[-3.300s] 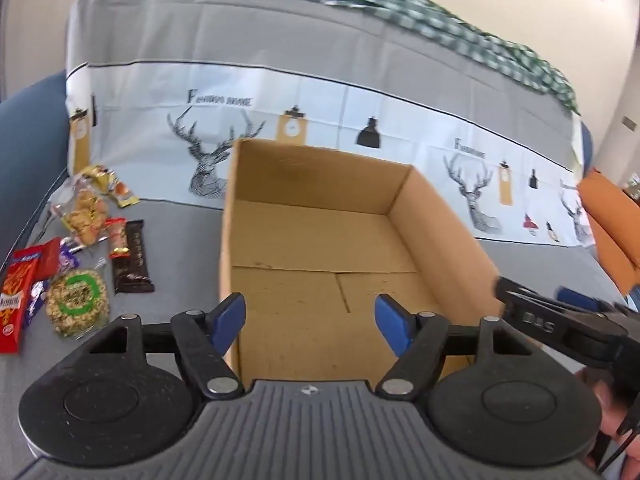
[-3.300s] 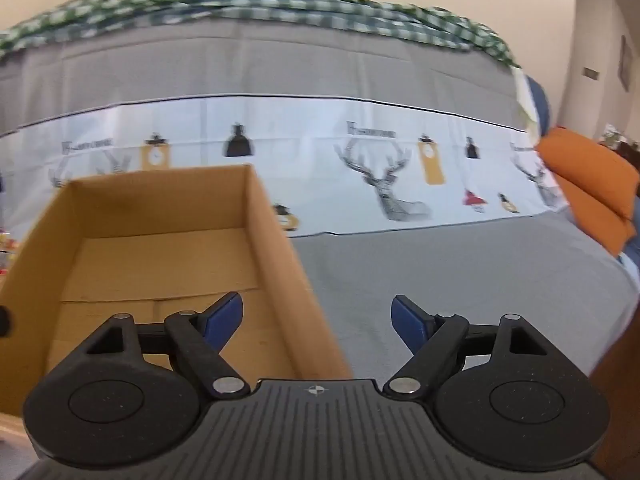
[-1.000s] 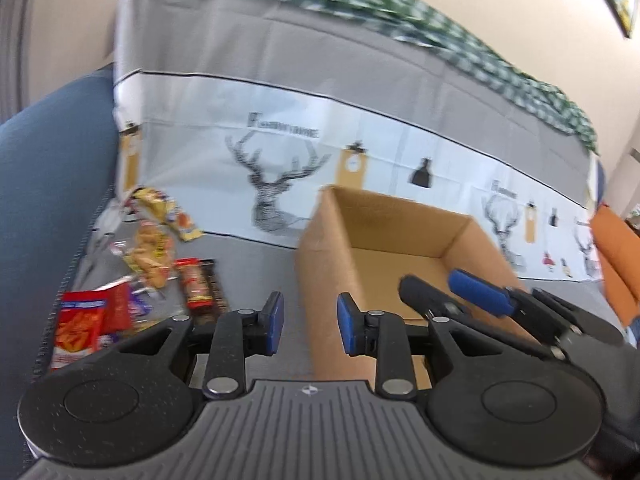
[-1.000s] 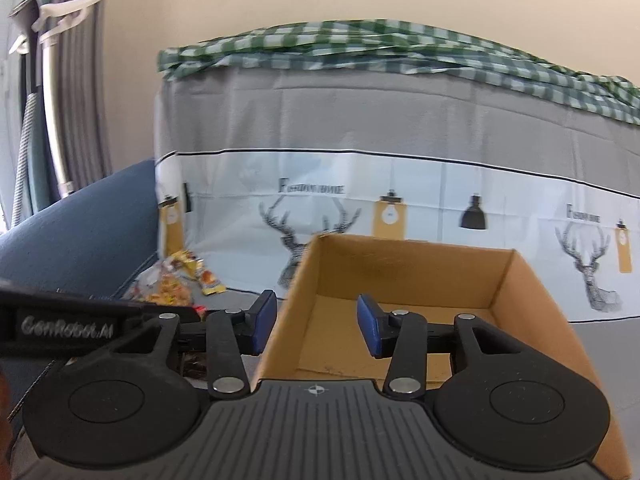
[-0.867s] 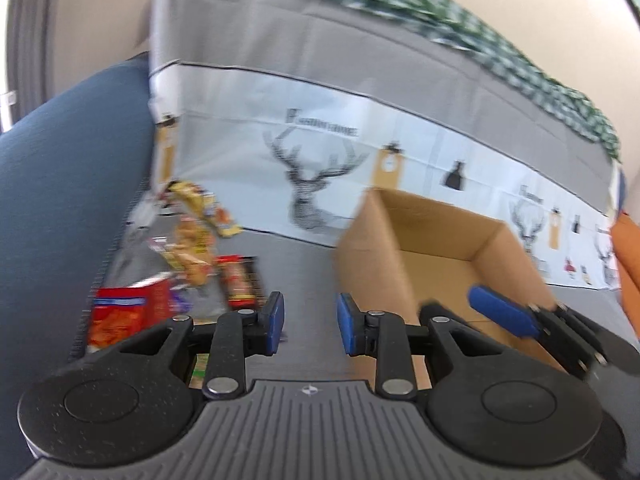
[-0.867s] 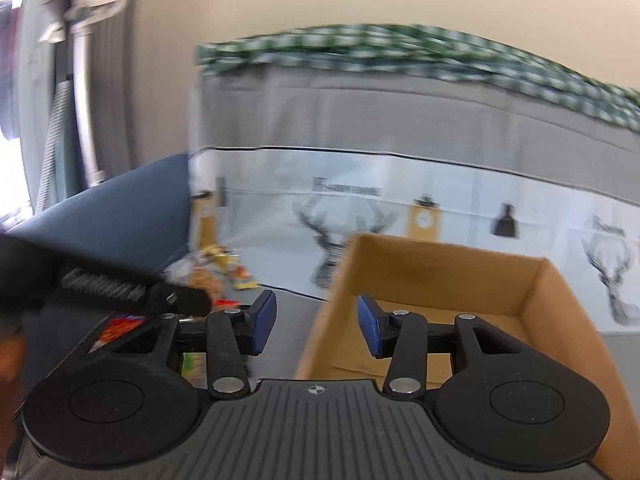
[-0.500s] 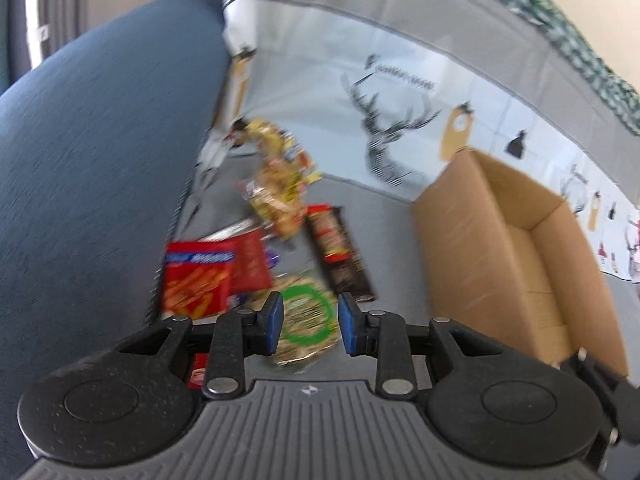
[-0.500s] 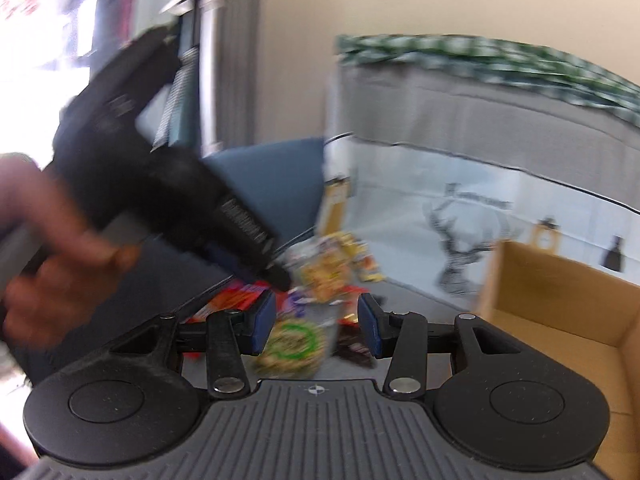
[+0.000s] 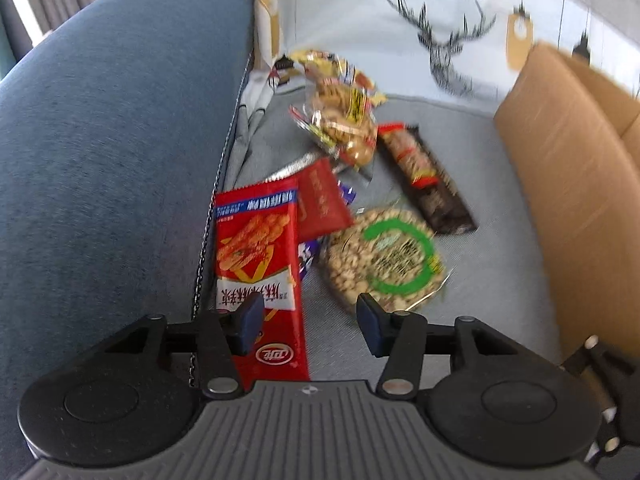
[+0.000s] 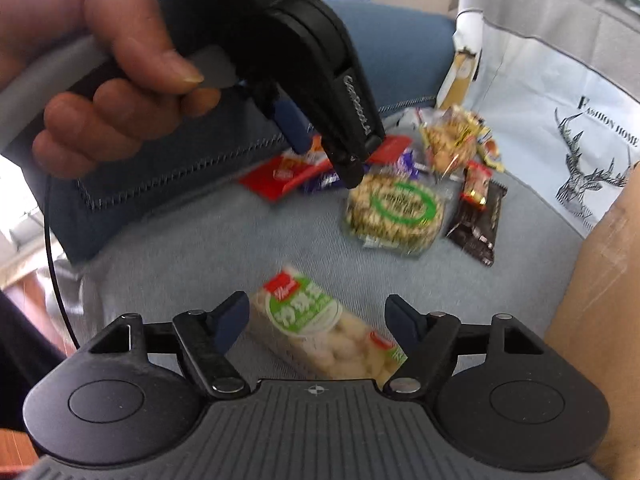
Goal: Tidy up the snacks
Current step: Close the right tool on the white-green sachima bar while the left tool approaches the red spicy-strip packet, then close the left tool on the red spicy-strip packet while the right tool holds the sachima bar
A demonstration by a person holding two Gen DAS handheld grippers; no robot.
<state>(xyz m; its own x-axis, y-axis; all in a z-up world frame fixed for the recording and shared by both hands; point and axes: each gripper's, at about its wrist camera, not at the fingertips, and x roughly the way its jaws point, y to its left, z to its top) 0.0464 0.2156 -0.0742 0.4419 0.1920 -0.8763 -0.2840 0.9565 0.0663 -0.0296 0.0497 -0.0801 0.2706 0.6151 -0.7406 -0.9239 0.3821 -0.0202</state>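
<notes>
My left gripper [image 9: 308, 322] tips steeply downward, its jaws opening with nothing pressed between the pads. My left hand [image 10: 92, 80] wraps its handle, thumb across the top. My right gripper [image 10: 316, 322] angles down too, jaws spreading wider.

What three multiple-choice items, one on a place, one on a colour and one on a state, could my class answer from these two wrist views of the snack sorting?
1. Where does the cardboard box stand relative to the snack pile in the left wrist view?
A. right of it
B. left of it
C. on top of it

2. What colour is the ring on the round peanut pack?
A. blue
B. green
C. orange

3. What lies between the right gripper fingers?
A. nothing
B. a chocolate bar
C. a white-and-green snack pack, not clamped

Answers: 1 A, the box wall fills the right edge. 2 B, a green ring shows on the pack. 3 C, the jaws are opening, standing clear of the pack on both sides.
</notes>
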